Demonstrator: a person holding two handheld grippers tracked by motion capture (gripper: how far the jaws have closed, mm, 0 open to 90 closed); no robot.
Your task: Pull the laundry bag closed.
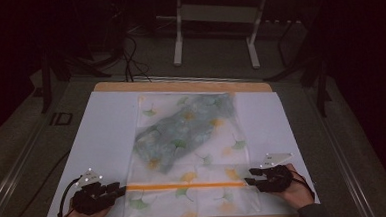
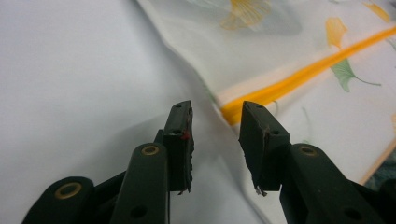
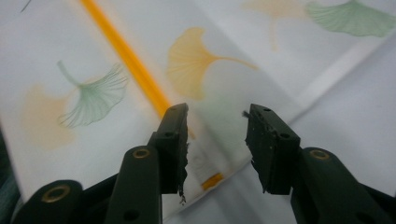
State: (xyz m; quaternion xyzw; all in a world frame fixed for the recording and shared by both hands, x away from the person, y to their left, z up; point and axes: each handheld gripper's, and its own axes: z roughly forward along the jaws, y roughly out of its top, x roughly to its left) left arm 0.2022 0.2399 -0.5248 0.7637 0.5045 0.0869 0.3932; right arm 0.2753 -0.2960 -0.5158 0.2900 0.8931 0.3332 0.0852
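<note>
Nearest the person, the left gripper (image 1: pixel 119 189) and the right gripper (image 1: pixel 250 177) rest on the white sheet (image 1: pixel 100 138) at the two ends of the orange stripe (image 1: pixel 185 185), both with jaws parted and holding nothing. The stripe runs straight across from one gripper to the other on a translucent bag (image 1: pixel 191 153) printed with ginkgo leaves. In the left gripper view the bag's edge (image 2: pixel 212 98) lies between the open jaws, just ahead of the tips. In the right gripper view the bag's corner (image 3: pixel 212 179) sits likewise between them. Farther back, something grey-green (image 1: pixel 182 131), probably folded cloth, lies inside the bag. I can read no writing or brand.
</note>
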